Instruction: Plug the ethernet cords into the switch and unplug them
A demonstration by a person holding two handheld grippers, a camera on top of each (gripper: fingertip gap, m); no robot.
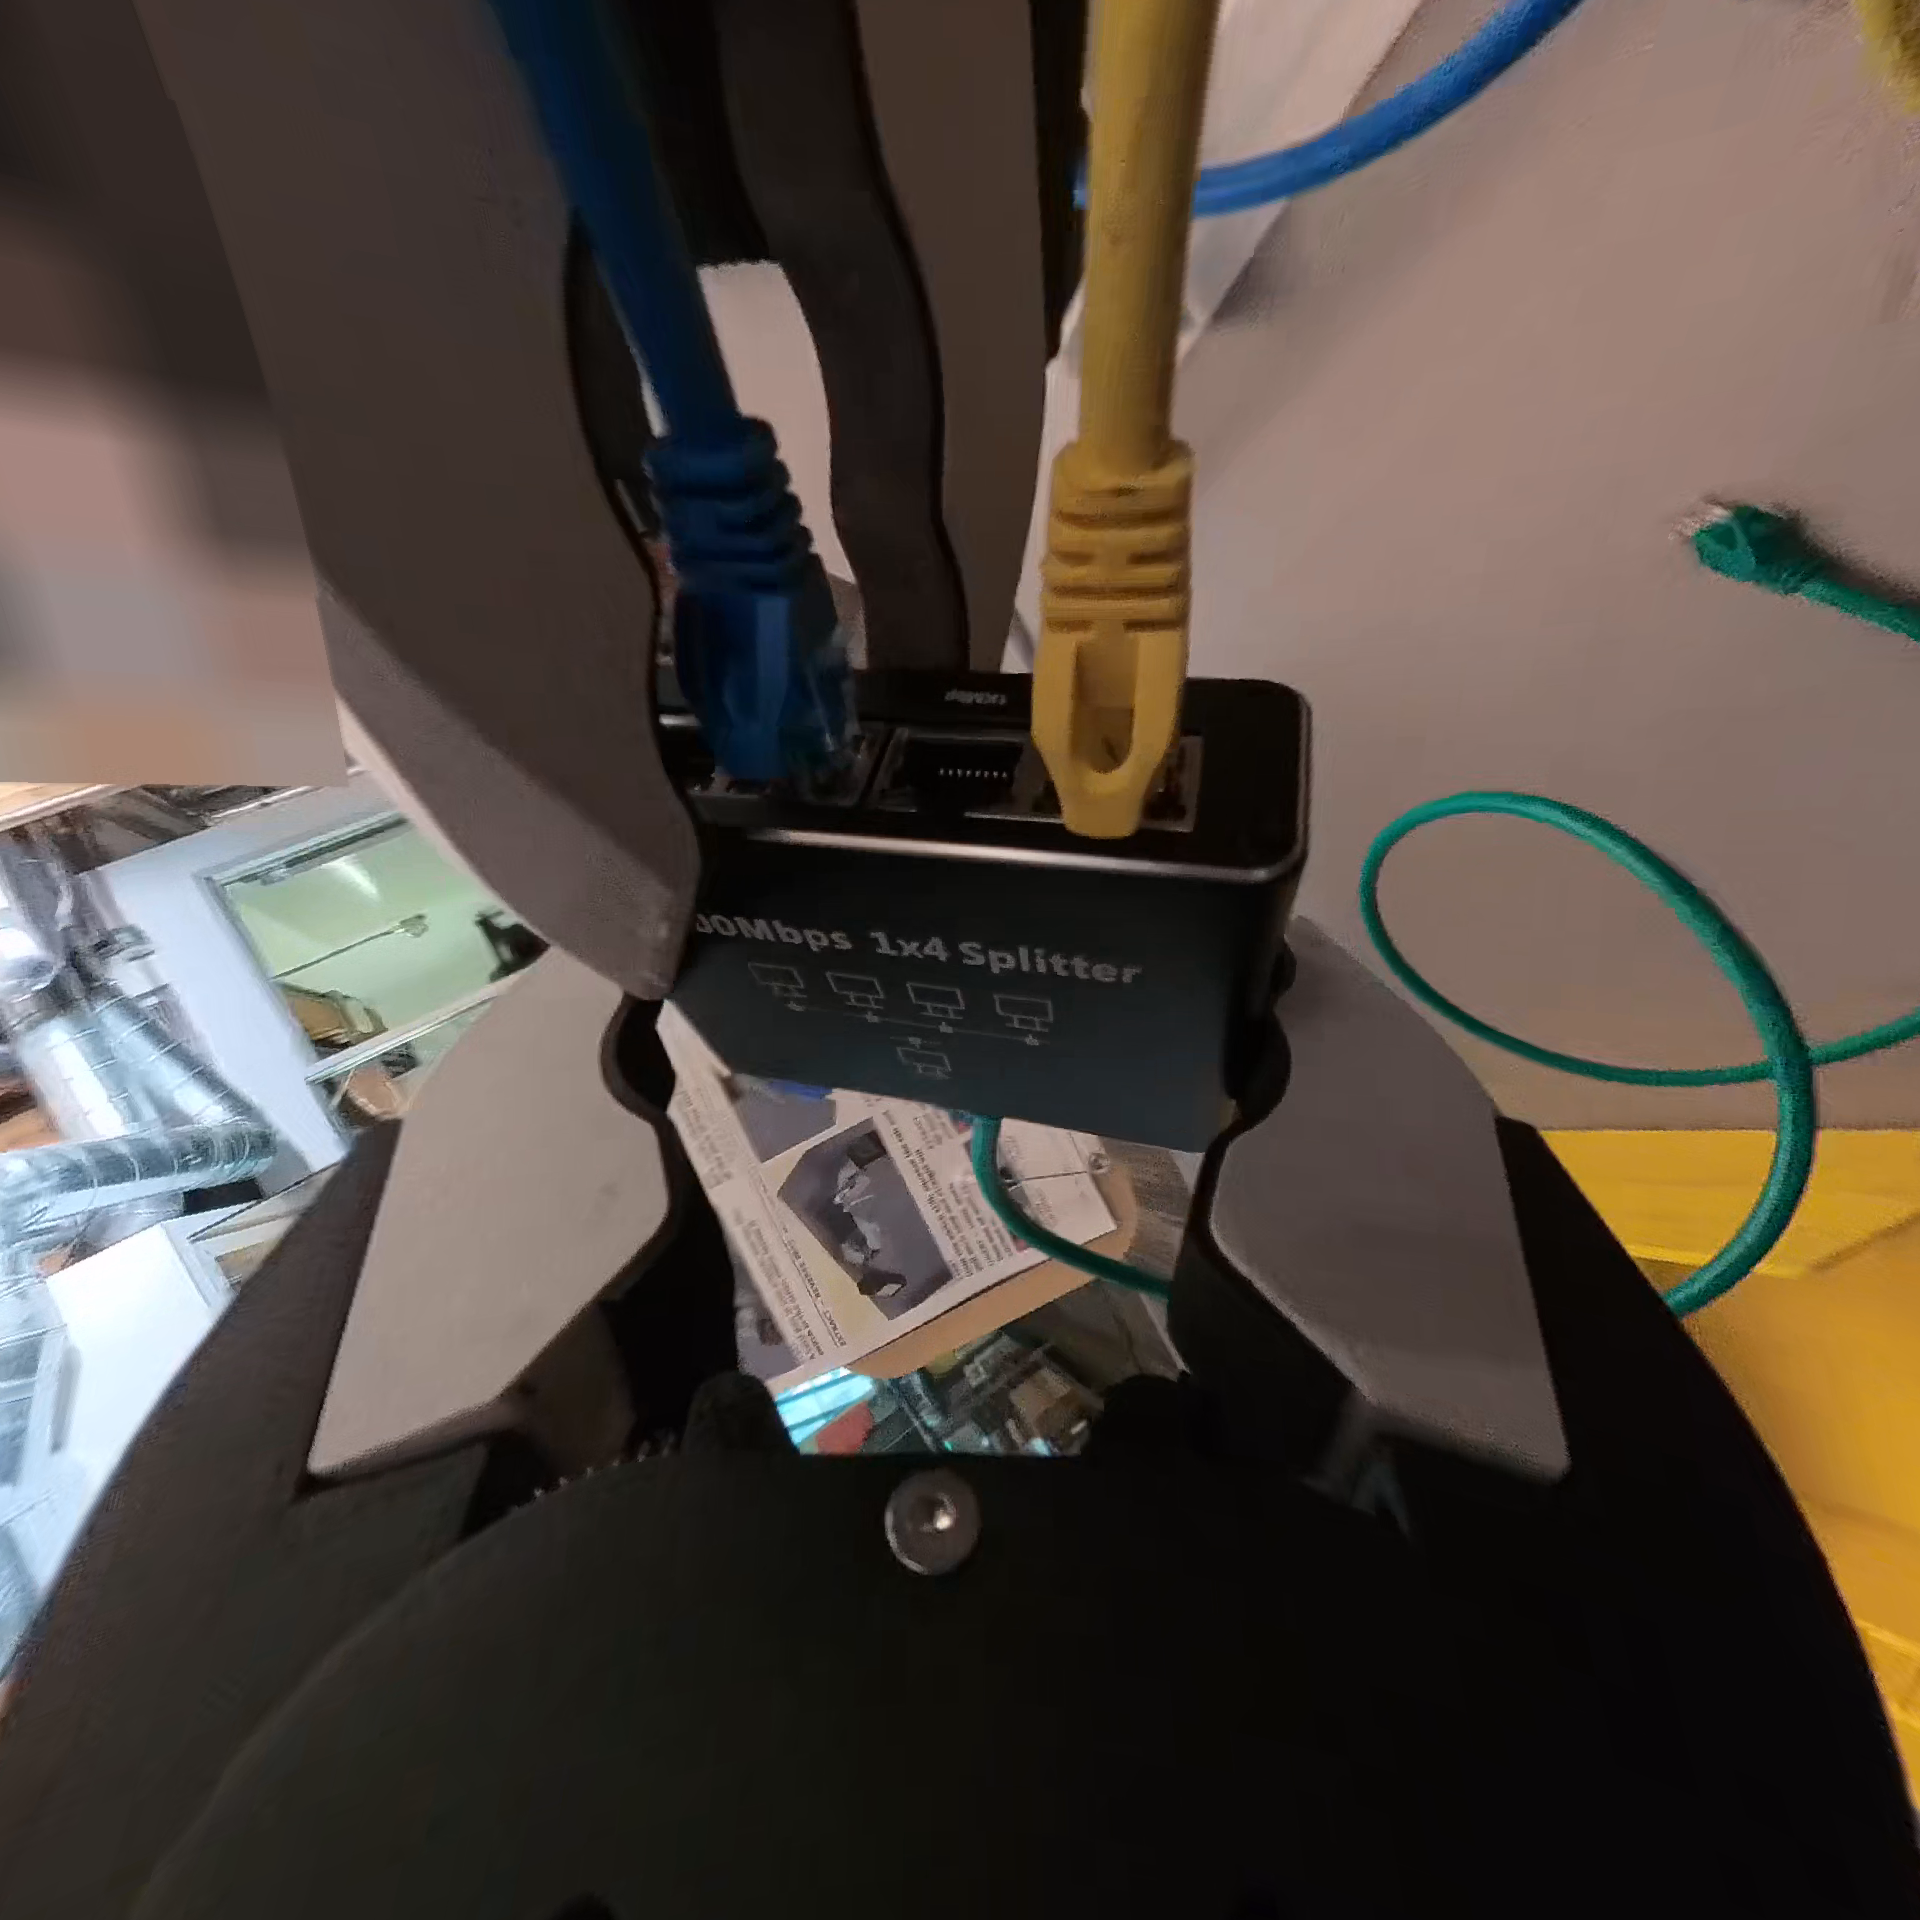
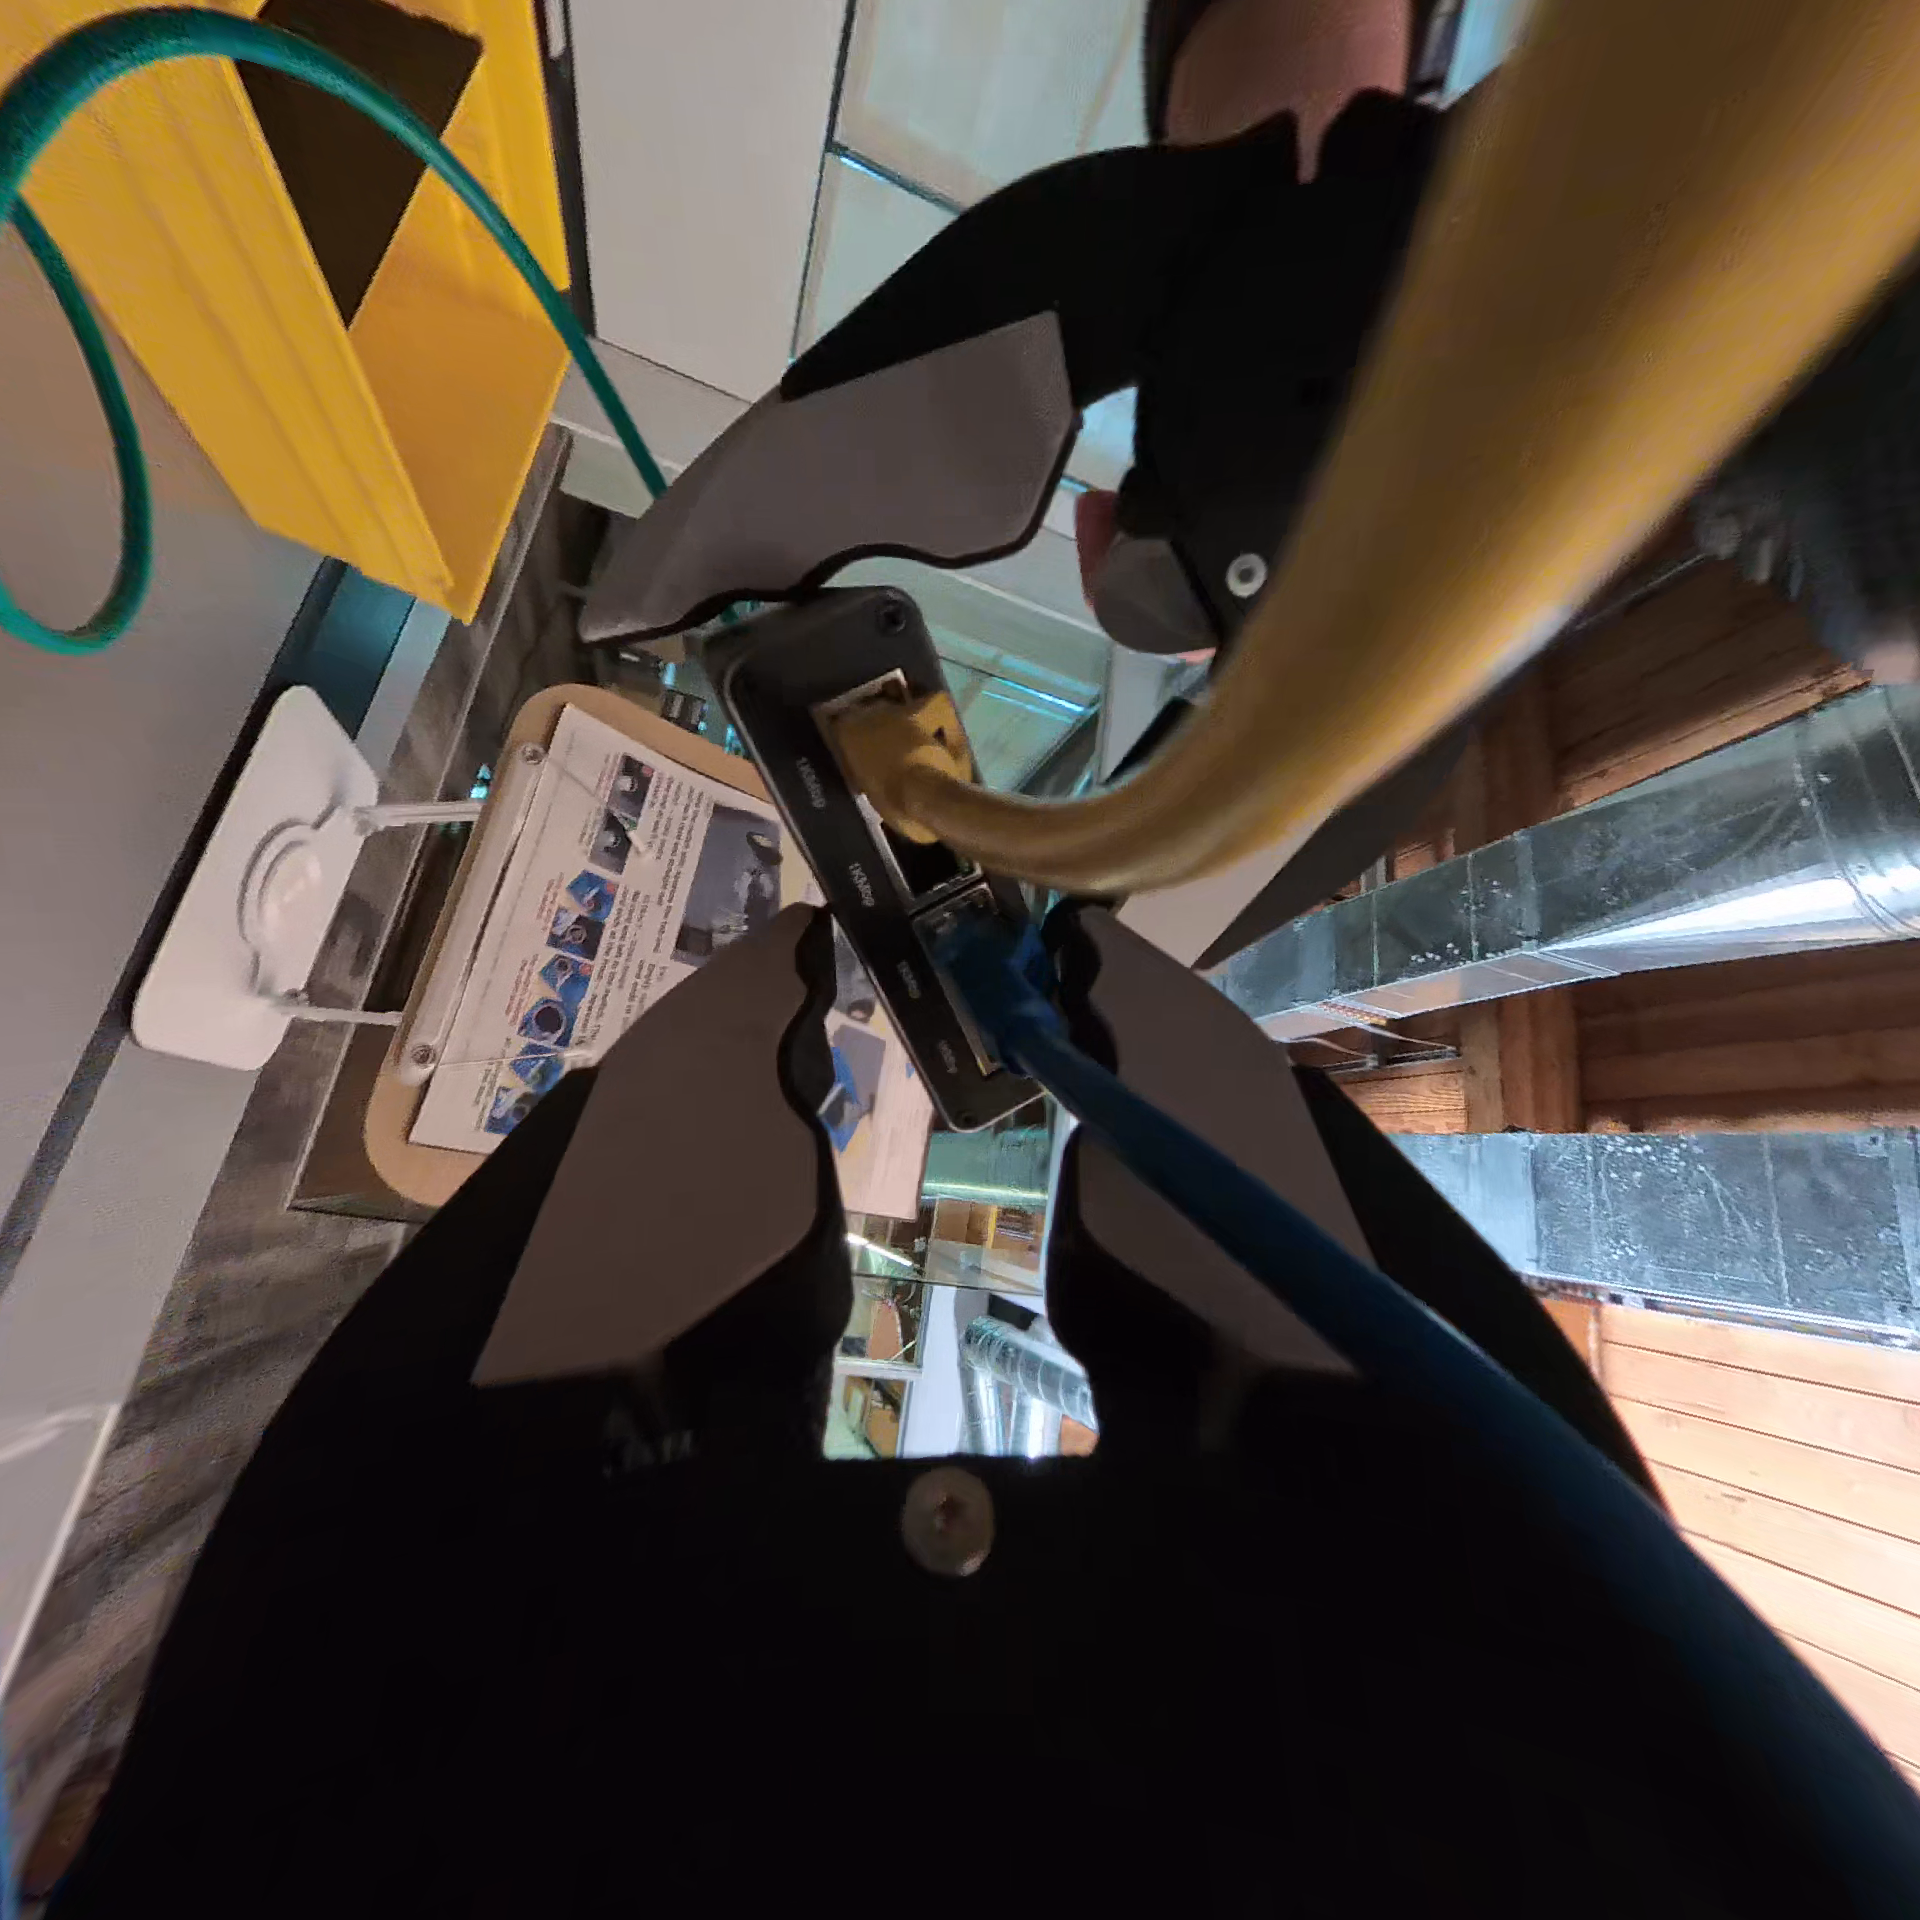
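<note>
While the black switch (image 1: 971,977) is clamped by its two sides in the left claw (image 1: 951,1023), it is held raised off the surface (image 1: 1558,540) with its port face turned up. The yellow cord (image 1: 1117,644) is seated in a port toward 3 o'clock. Toward 9 o'clock, the blue cord's plug (image 2: 982,961) is pinched between the fingers of the right claw (image 2: 956,971) at a port. The green cord (image 1: 1766,566) is seen lying loose at 3 o'clock, well apart.
</note>
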